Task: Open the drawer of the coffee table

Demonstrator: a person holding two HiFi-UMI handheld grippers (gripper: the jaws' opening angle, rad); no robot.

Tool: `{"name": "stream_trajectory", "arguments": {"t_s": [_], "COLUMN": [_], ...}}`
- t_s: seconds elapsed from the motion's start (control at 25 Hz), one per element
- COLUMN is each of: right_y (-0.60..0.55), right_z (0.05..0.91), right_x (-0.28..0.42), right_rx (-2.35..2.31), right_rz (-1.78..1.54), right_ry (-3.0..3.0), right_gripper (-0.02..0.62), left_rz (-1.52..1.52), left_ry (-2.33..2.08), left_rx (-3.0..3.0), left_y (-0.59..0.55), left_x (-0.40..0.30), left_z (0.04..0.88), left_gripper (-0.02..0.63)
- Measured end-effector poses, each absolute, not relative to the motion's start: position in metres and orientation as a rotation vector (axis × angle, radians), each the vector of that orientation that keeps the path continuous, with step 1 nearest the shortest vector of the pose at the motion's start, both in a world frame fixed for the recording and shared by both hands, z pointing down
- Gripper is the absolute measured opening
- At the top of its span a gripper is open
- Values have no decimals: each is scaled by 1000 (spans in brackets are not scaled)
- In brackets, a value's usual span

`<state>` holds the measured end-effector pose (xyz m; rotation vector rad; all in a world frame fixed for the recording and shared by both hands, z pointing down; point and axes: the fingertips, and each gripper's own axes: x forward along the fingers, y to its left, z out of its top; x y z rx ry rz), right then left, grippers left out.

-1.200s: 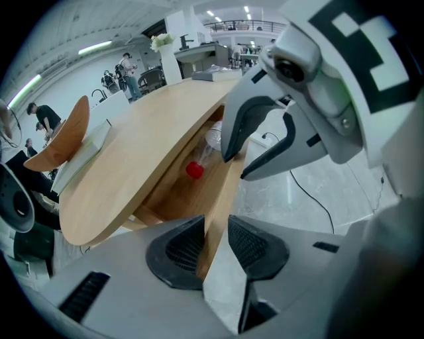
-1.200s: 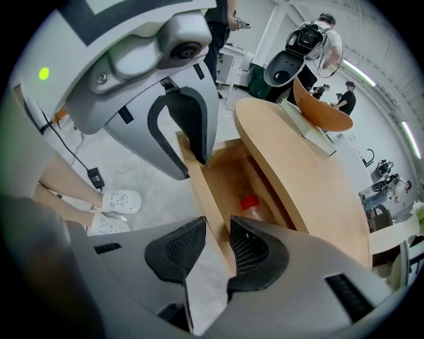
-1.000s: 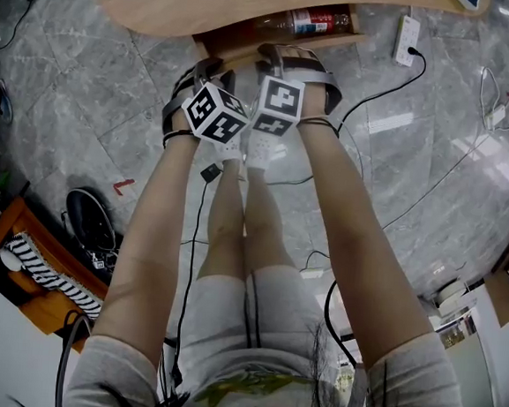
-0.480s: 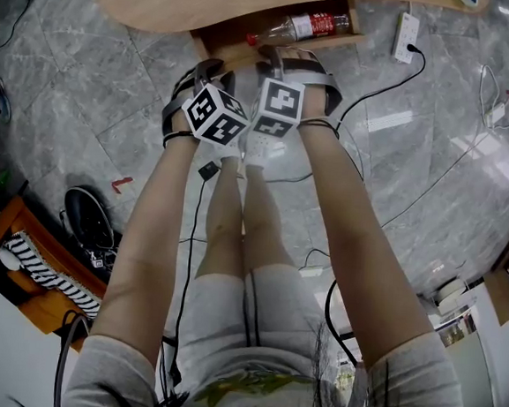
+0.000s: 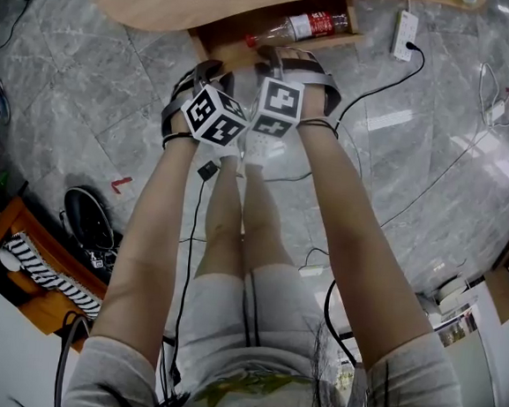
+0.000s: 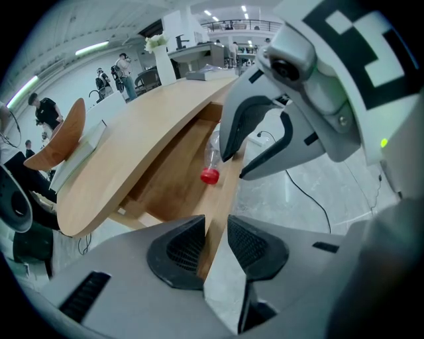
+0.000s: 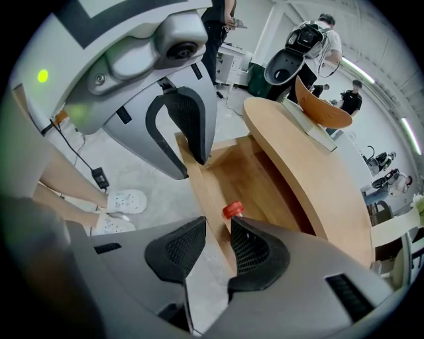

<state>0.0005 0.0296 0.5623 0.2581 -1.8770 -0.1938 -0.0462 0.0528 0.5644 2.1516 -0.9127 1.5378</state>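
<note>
The coffee table's wooden top (image 5: 166, 0) runs across the top of the head view. Below it the drawer (image 5: 217, 42) stands pulled out, with a clear bottle with a red cap (image 5: 297, 25) lying inside. My left gripper (image 5: 204, 68) and right gripper (image 5: 283, 61) sit side by side on the drawer's front panel. In the left gripper view the left gripper (image 6: 213, 243) is shut on the panel's top edge (image 6: 225, 198), with the bottle (image 6: 211, 165) beyond it. In the right gripper view the right gripper (image 7: 217, 248) clamps the same panel (image 7: 199, 179) beside the red cap (image 7: 232, 210).
A white power strip (image 5: 405, 36) and cables lie on the grey stone floor to the right. The person's white shoes (image 5: 257, 150) stand just behind the grippers. A black round object (image 5: 89, 219) and an orange box with a striped item (image 5: 36, 268) sit at the left.
More of the drawer and the bottle, with its red cap, now shows from under the table top. Both grippers keep their hold and have hardly shifted.
</note>
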Motion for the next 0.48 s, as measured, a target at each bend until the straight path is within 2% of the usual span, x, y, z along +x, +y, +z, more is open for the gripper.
{"name": "stream_trajectory", "arguments": {"t_s": [0.48], "right_y": [39], "right_z": [564], "right_x": [3], "right_rx": [262], "right_rz": [-184], "right_ry": [-1868], "right_gripper": [104], "left_rz": [1542], "left_ry": [-888], "left_rx": [2165], "left_y": [62], "left_x": [-45], "left_z": [566], "left_gripper": [107]}}
